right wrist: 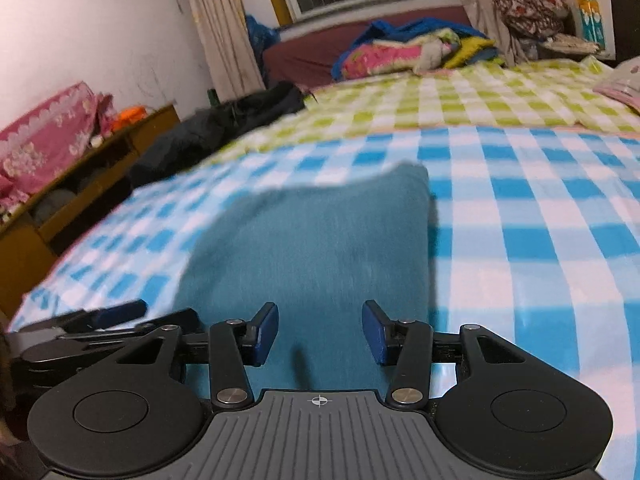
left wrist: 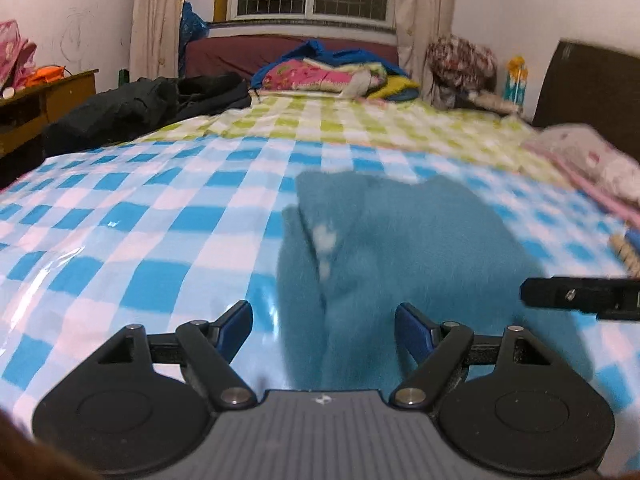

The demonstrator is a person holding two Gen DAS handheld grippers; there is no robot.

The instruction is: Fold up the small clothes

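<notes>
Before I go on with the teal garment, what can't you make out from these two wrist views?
- Teal garment, near edge: hidden behind each gripper's body, both views.
- What kind of garment it is: motion blur, both views.
- Right gripper: whether its pads touch the cloth below, unclear.
- Left gripper: same doubt.

Bed (left wrist: 140, 208) with shiny blue-and-white check cover. Soft teal cloth (left wrist: 400, 248) lies flat on it, just past fingertips (left wrist: 412, 328). Farther beyond: green check sheet (left wrist: 360, 124), black jacket (left wrist: 132, 108) off left, bright bedding pile (left wrist: 332, 74) at far end.
</notes>
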